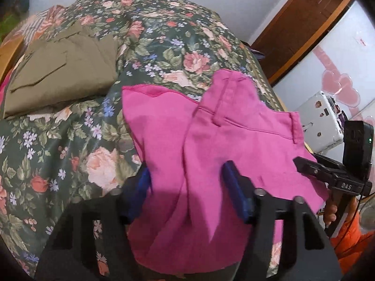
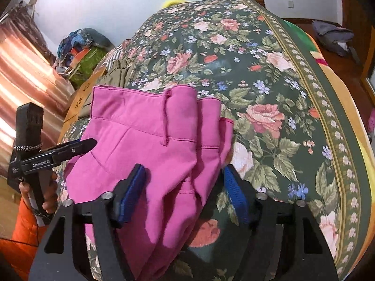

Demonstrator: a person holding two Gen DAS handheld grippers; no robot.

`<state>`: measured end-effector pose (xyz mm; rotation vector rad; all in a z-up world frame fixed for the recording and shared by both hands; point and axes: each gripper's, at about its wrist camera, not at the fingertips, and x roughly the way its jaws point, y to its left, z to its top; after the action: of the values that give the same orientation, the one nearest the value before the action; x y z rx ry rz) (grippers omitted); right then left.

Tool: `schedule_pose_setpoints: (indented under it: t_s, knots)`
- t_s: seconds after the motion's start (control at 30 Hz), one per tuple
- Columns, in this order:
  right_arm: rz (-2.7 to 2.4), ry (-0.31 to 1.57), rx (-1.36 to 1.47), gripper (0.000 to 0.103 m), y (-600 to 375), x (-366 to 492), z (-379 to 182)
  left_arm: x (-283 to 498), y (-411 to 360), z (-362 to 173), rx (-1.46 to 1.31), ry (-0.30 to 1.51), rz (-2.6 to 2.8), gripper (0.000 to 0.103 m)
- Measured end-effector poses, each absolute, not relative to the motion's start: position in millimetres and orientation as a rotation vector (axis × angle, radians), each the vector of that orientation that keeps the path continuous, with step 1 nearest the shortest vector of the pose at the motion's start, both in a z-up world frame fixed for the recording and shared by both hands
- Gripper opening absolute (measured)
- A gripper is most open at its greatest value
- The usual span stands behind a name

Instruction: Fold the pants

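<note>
Pink pants [image 1: 211, 145] lie bunched on the floral bedspread [image 1: 70, 140], waistband and belt loops facing up. They also show in the right wrist view [image 2: 145, 145]. My left gripper [image 1: 187, 178] is open, its blue pads on either side of the pink cloth, which rises between them. My right gripper [image 2: 182, 180] is open too, with the cloth lying between its pads and over the left pad. Each gripper shows in the other's view: the right one [image 1: 311, 168] at the pants' right edge, the left one [image 2: 77, 146] at their left edge.
Folded olive-brown pants [image 1: 61, 70] lie on the bed at the far left. A wooden door frame [image 1: 300, 21] and a white appliance [image 1: 321, 119] stand to the right of the bed. Bags [image 2: 82, 51] are piled by the pink curtain [image 2: 21, 75].
</note>
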<state>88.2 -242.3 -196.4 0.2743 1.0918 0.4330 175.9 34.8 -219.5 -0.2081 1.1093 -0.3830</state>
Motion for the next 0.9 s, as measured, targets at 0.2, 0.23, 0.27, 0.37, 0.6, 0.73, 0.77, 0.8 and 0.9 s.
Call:
schedule_pose_setpoints:
  t_s: [0.2, 0.23, 0.27, 0.37, 0.6, 0.73, 0.77, 0.8, 0.9]
  knots:
    - [0.447, 1.068, 0.263, 0.036, -237.9, 92.8, -192.3, 174.1, 28.9, -210.4, -0.176, 1.087, -0.384, 0.036]
    - [0.446, 1.061, 0.255, 0.033, -237.1, 92.7, -191.1, 173.6, 29.7, -208.6, -0.178, 1.082, -0.382, 0.033]
    - [0.443, 1.053, 0.245, 0.031, -236.7, 92.3, -189.8, 172.8, 30.2, -206.0, -0.180, 1.076, -0.380, 0.031]
    - [0.445, 1.033, 0.225, 0.022, -236.6, 94.1, -185.1, 169.0, 29.8, -197.8, -0.175, 1.056, -0.378, 0.026]
    - [0.469, 0.973, 0.191, 0.015, -233.6, 97.3, -164.1, 158.4, 22.5, -169.4, -0.109, 0.967, -0.354, 0.021]
    - [0.485, 0.930, 0.178, 0.014, -229.4, 103.4, -149.3, 158.1, 26.7, -148.8, -0.107, 0.909, -0.335, 0.021]
    - [0.492, 0.917, 0.172, 0.014, -227.3, 105.5, -144.6, 158.8, 28.9, -142.8, -0.105, 0.893, -0.328, 0.021]
    - [0.497, 0.906, 0.169, 0.014, -225.9, 107.5, -140.8, 159.5, 30.9, -137.6, -0.105, 0.879, -0.322, 0.021]
    - [0.517, 0.866, 0.147, 0.014, -217.6, 116.5, -127.7, 164.7, 40.6, -121.7, -0.110, 0.833, -0.299, 0.021]
